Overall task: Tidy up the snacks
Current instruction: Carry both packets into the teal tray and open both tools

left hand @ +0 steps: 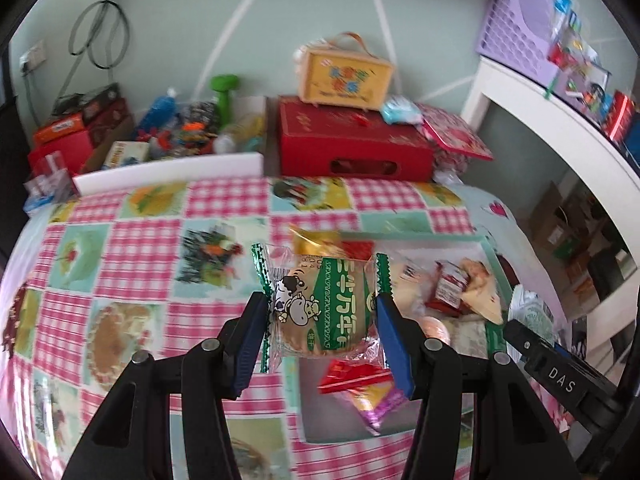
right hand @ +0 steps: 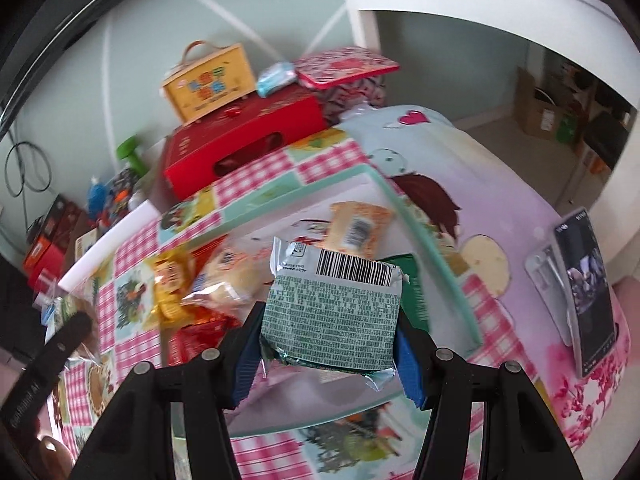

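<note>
Snacks, two of them lifted clear: a round biscuit in a clear wrapper [left hand: 324,312] pinched by its sides in the left gripper [left hand: 322,344], a green-and-silver packet [right hand: 332,316] pinched barcode-side up in the right gripper [right hand: 328,356]. Both carried above the shallow tray [right hand: 436,252] on the checked tablecloth [left hand: 132,248], with the remaining loose snacks lying in the tray below: a red sachet [left hand: 446,288], a red-and-yellow wrapper [left hand: 360,384], a cracker pack [right hand: 358,226], yellow sweets [right hand: 170,288].

Best handled by keeping both grips firm but no tighter, since wrappers crumple and a biscuit can crack. Worth holding each packet level and well apart from the other gripper, visible at the edge of either view. Lower until the packet touches down before letting go, rather than dropping from height onto the pile.

Around: a red box [left hand: 352,140] with a yellow handled case [left hand: 344,76] on top at the far edge, cluttered bottles and cartons to the left, a white shelf [left hand: 540,108] to the right, a phone on a stand [right hand: 588,292] near the table's right edge. Nothing directly blocking the tray, though the heap inside leaves little bare floor.
</note>
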